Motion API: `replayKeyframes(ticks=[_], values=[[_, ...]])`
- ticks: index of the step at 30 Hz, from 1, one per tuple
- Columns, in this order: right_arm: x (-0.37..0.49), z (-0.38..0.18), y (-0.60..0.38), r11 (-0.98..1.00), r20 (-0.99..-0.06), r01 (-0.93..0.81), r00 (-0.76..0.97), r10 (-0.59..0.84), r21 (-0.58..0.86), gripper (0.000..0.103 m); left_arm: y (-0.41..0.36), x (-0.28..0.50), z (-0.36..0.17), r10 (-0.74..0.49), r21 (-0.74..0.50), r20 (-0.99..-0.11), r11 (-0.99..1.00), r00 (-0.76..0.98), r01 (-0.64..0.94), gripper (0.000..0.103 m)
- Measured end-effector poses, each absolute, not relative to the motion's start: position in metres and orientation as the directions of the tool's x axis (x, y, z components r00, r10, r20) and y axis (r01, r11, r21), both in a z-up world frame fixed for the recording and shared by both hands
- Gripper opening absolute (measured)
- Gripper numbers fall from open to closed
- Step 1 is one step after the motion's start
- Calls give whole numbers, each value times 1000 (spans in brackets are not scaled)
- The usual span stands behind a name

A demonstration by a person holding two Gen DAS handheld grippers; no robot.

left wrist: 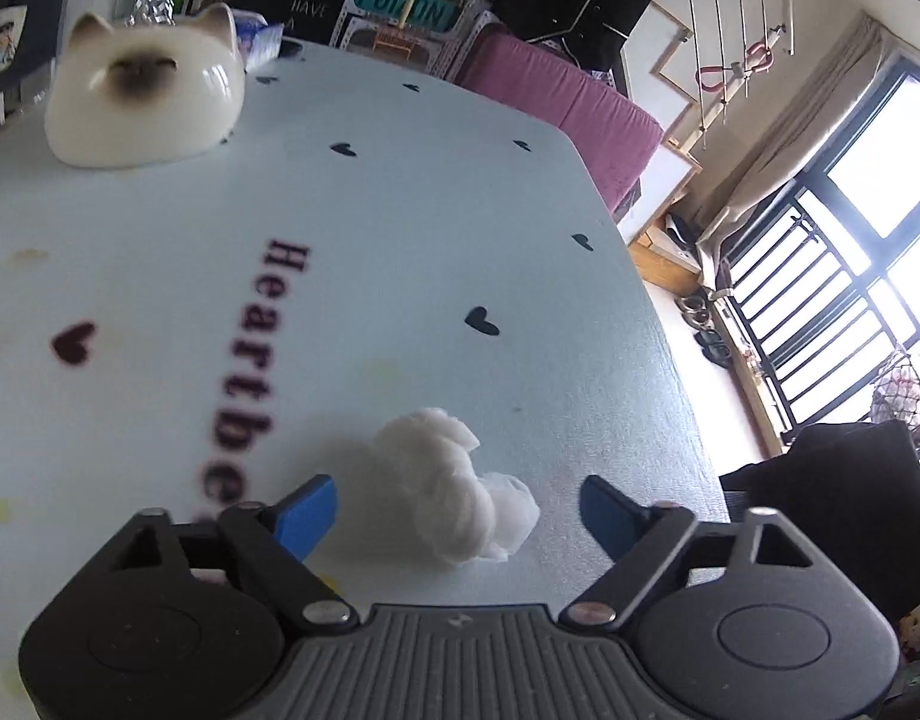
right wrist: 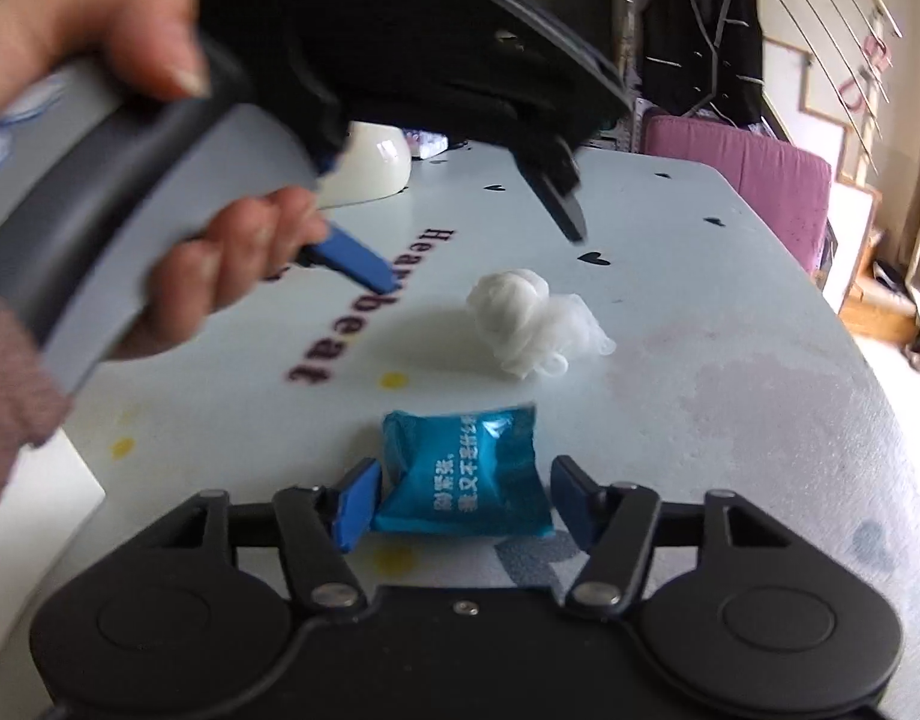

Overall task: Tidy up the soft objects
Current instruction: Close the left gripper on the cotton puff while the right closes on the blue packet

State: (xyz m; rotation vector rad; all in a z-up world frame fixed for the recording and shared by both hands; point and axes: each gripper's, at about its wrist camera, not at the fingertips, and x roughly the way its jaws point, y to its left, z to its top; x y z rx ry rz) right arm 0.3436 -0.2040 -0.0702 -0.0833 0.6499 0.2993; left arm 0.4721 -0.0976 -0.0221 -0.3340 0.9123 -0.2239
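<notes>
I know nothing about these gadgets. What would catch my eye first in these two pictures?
Probably the blue packet lying between the right tongs, whose blue pads sit at its sides, with a gap on the right side. Next, the fluffy white wad in the middle of the heart-printed table, with the left tongs open around it. At the table's far end sits a cat-faced bowl.

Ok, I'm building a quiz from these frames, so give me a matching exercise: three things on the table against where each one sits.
Things:
1. crumpled white mesh ball
2. shiny blue foil packet
3. glossy white cat-shaped ceramic bowl

Places:
A. far end of the table
B. between the right gripper's jaws
C. in front of the left gripper, mid-table

Pairs: 1-C, 2-B, 3-A
</notes>
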Motion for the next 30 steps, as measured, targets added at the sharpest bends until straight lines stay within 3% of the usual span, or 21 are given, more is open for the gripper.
replayKeyframes(ticks=[9,12,14,16,30], values=[[345,-68,-208,944,-609,-330,745,271,16,60,-113,493,-37,-374,-426,-757,904,536,30,72],[344,-67,-209,941,-614,-338,740,276,15,59,-118,498,-43,-375,-428,-765,903,524,22,58],[345,-65,-210,939,-609,-343,742,280,15,59,-121,499,-48,-375,-426,-772,905,513,21,42],[344,-63,-211,939,-604,-344,746,280,11,59,-122,501,-53,-363,-415,-784,910,504,10,38],[344,-58,-219,942,-588,-333,757,284,26,56,-103,488,-41,-352,-432,-749,902,561,-12,34]])
